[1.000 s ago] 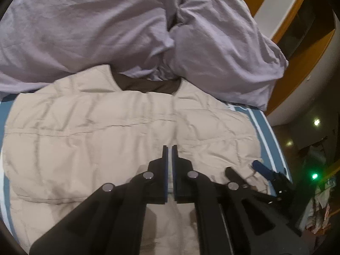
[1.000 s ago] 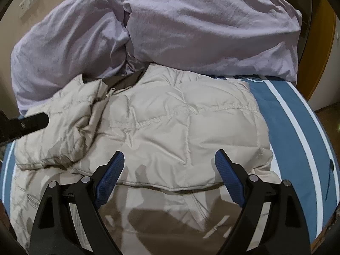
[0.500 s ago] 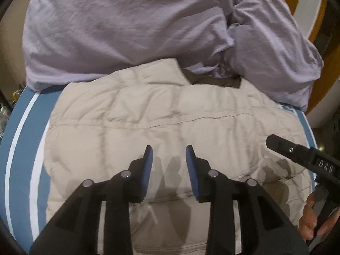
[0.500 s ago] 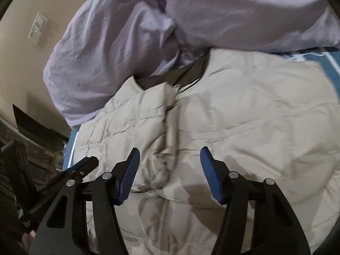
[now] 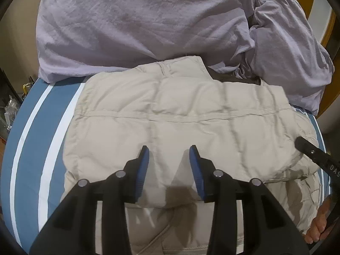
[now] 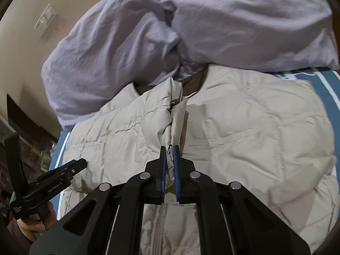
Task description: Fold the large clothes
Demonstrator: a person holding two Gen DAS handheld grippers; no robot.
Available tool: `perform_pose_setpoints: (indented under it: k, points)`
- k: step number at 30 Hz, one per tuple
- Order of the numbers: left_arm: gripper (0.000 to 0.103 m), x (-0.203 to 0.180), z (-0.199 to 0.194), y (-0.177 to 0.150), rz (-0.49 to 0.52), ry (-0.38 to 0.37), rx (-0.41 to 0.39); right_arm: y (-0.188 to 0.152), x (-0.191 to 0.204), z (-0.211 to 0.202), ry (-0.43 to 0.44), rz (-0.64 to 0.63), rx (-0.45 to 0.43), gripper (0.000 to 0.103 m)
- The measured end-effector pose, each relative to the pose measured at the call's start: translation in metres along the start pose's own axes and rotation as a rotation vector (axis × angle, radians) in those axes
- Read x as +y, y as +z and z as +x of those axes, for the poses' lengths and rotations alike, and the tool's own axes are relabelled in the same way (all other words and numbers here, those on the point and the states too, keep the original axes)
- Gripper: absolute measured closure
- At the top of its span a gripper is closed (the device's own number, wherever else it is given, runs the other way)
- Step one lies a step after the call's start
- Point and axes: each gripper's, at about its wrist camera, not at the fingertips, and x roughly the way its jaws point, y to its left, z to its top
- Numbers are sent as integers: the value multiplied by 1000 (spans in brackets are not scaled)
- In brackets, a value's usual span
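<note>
1. Beige puffer jacket (image 5: 182, 114) is spread on the striped bed (image 5: 31, 140), below the lilac duvet (image 5: 138, 21).
2. Right gripper (image 6: 169, 148) is clamped on the jacket's centre ridge.
3. Left gripper (image 5: 169, 152), jaws opening, nothing held.
4. Sides appear folded in; lengthwise folding is judged to remain.

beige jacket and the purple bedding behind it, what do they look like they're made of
Beige jacket: looks like a smooth, faintly shiny synthetic shell over puffy filling, going by the stitched quilt lines and soft bulges; down or polyester fill cannot be told.

Purple bedding: looks like matte woven fabric, perhaps cotton, with fine crumpled wrinkles and no sheen, stuffed thick like a duvet.
</note>
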Motion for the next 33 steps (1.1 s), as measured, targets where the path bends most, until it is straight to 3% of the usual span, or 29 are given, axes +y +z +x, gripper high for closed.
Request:
perform_pose_setpoints:
  k: [6, 12, 17, 25, 33]
  points:
    - [60, 0, 9, -3, -4, 9, 17, -23, -14, 21, -87, -19, 79, 97]
    - [54, 1, 10, -2, 4, 20, 5, -18, -4, 11, -102, -83, 50, 95]
    - [46, 6, 6, 5, 9, 46, -30, -5, 7, -5, -119, -122, -38, 71]
    - [42, 21, 12, 17, 0, 101, -60, 13, 37, 9, -66, -219, -70, 71]
    - [41, 27, 28, 21, 10, 145, -59, 2, 38, 40, -117, -305, -32, 73]
